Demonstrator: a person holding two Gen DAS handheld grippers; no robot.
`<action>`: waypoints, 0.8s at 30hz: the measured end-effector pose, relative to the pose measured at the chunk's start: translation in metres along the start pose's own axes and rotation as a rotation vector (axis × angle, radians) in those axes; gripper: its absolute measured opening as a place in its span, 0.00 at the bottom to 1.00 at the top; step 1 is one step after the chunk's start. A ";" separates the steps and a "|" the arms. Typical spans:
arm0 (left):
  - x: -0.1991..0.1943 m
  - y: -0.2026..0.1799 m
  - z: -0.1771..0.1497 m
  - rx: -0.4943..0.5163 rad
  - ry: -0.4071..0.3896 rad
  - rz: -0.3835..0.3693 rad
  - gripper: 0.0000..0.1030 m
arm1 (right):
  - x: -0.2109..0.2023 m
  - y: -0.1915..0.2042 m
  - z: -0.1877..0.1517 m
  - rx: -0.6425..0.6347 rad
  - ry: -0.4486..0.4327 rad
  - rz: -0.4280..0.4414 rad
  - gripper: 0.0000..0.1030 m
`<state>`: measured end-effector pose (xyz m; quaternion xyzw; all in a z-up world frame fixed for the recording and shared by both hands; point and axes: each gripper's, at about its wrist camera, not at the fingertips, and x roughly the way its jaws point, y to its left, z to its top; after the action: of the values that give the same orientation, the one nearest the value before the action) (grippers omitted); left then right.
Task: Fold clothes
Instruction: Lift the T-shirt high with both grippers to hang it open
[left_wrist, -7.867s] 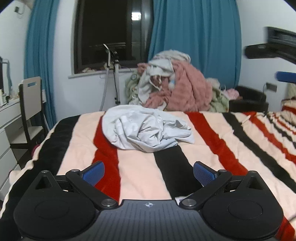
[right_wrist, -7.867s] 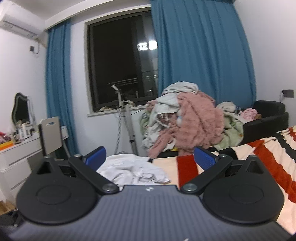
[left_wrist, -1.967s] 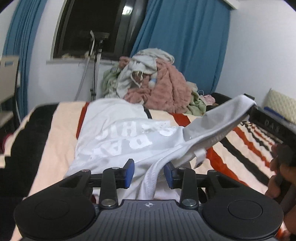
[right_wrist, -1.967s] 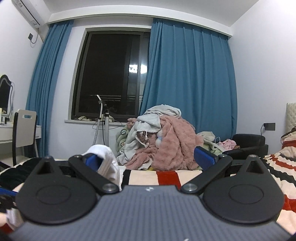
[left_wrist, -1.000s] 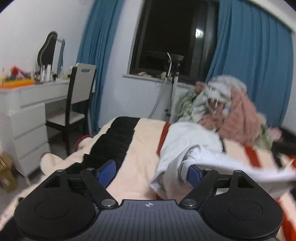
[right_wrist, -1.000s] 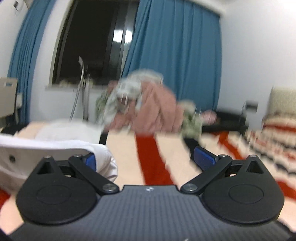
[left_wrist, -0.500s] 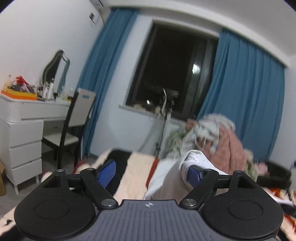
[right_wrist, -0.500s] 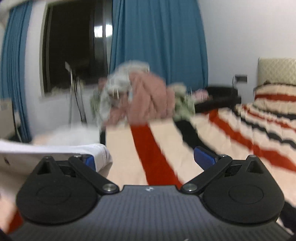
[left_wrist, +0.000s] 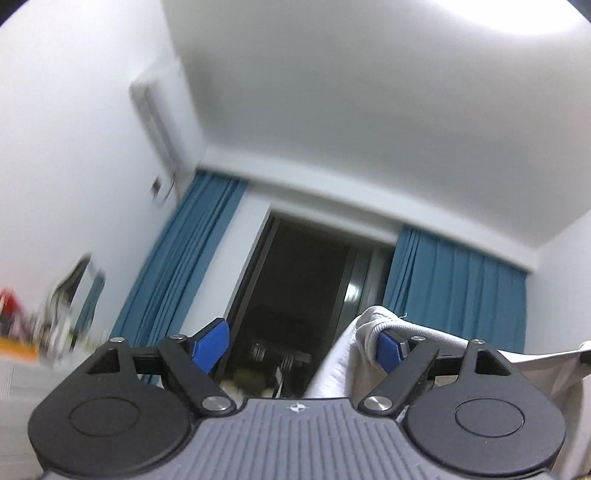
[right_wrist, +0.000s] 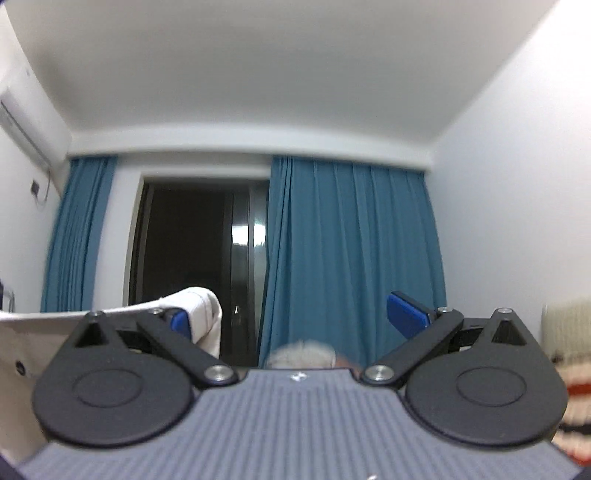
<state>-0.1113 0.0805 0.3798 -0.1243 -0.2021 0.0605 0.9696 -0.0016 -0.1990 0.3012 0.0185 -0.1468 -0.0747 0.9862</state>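
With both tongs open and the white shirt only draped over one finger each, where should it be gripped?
Grip the white shirt at the ribbed hem folded over the left tongs' right finger, closing from its inner side; likewise at the right tongs' left finger.

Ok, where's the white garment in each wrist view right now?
Left wrist: white garment lower right, draped over the left tool's right-hand finger, trailing off the right edge.
Right wrist: white garment lower left, hooked over the right tool's left-hand finger.
Shared landmark: dark window between blue curtains.
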 end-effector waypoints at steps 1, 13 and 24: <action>0.003 -0.008 0.021 0.009 -0.019 -0.009 0.82 | 0.001 -0.001 0.022 -0.004 -0.030 0.004 1.00; 0.054 -0.064 0.020 0.042 0.049 -0.058 0.90 | 0.043 -0.021 0.075 -0.072 -0.068 -0.009 1.00; 0.208 -0.033 -0.259 0.091 0.380 0.055 0.90 | 0.211 -0.015 -0.144 -0.163 0.298 -0.064 1.00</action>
<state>0.1856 0.0273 0.2368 -0.0952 -0.0089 0.0716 0.9928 0.2381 -0.2440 0.2228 -0.0461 0.0085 -0.1141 0.9924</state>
